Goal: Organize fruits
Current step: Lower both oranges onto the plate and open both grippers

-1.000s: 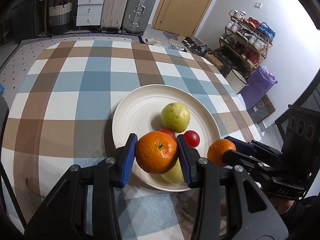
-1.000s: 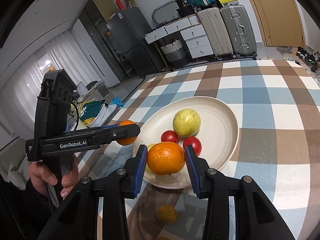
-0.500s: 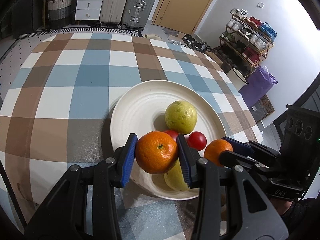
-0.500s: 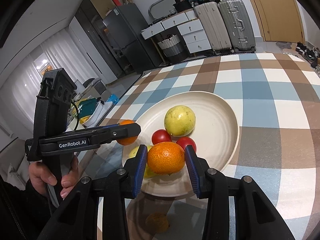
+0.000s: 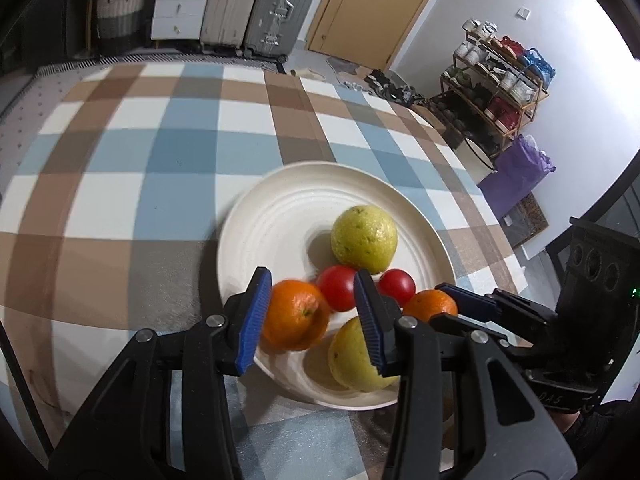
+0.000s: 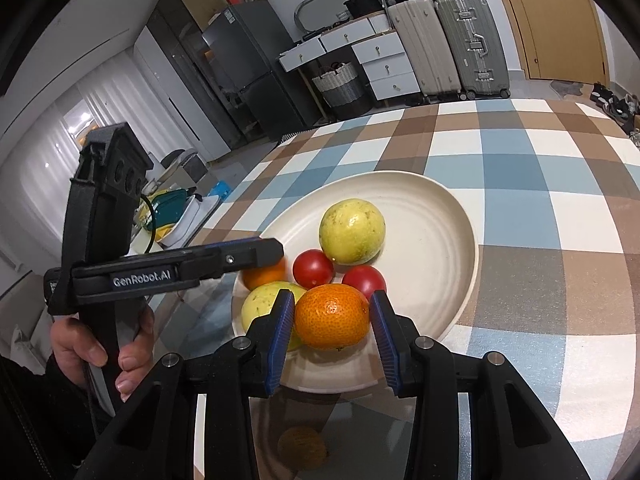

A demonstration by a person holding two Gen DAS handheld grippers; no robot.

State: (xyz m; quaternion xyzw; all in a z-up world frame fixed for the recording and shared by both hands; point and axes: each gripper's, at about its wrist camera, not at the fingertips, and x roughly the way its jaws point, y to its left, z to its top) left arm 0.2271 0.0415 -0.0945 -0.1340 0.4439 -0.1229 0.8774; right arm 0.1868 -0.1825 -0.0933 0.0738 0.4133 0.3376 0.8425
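Observation:
A cream plate (image 5: 320, 168) (image 6: 460, 208) holds two yellow-green fruits (image 5: 364, 238) (image 5: 356, 356) and two red tomatoes (image 5: 338, 288) (image 5: 396, 286). My left gripper (image 5: 310, 316) hangs over the plate's near rim. An orange (image 5: 294, 316), blurred, lies against its left pad, with a clear gap to the right pad. My right gripper (image 6: 332, 336) is shut on a second orange (image 6: 332, 316) above the near rim, beside the tomatoes (image 6: 364, 278). The right wrist view shows a hand (image 6: 100, 340) on the left gripper (image 6: 264, 272), whose orange (image 6: 264, 276) is partly hidden.
The plate sits near the front of a table under a blue, brown and white chequered cloth (image 5: 160, 160) with a glossy cover. The table edge (image 6: 256, 168) runs along the left. Suitcases (image 5: 260, 4), drawers and a shoe rack (image 5: 500, 80) stand beyond the table.
Both grippers have come in over the plate. The left orange, clamped before, now sits loose against the left pad with a gap on the right. The right orange stays clamped.

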